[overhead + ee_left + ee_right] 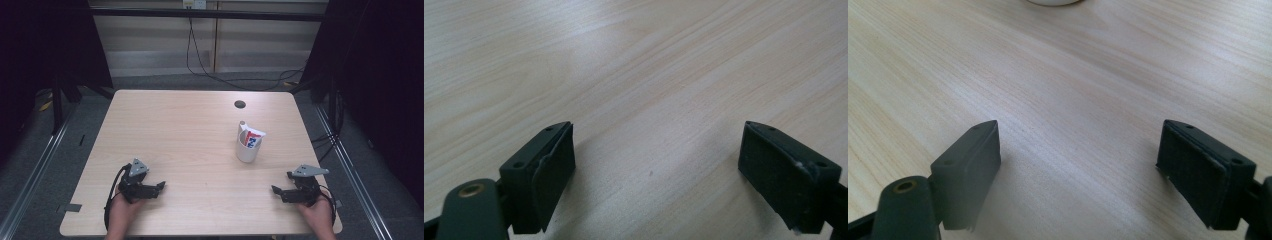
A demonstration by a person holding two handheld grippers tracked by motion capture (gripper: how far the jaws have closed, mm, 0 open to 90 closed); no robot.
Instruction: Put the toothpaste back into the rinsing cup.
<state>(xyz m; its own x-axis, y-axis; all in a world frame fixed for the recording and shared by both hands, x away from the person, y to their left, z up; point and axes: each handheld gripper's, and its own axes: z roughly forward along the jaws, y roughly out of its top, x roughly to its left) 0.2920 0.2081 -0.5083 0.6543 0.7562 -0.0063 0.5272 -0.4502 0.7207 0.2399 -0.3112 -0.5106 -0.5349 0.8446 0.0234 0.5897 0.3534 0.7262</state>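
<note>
High view: a light wooden table (190, 130) seen from above, with the person's 2 hands entering from the near edge. The left gripper (161, 185) rests near the table's near-left corner, held in the left hand (122, 205); its jaws point toward the middle of the table. The right gripper (276, 190) rests near the near-right corner, held in the right hand (312, 210); its jaws point left, toward the other gripper. The 2 grippers lie well apart, with bare wood between them.

A white cup (248, 147) stands upright on the right half of the table, beyond the right gripper and apart from it. A white packet with red and blue print (251, 137) sticks up out of the cup, leaning to the right. A dark round hole (240, 104) sits in the tabletop farther back, beyond the cup.

Left gripper view: the left gripper (656, 145) has its 2 black jaws spread wide, with nothing but bare table (649, 60) between them.

Right gripper view: the right gripper (1078, 142) likewise has its jaws spread wide and holds nothing. The rounded base of the cup (1054, 2) shows at the top edge, well ahead of the jaws on the table (1073, 75).
</note>
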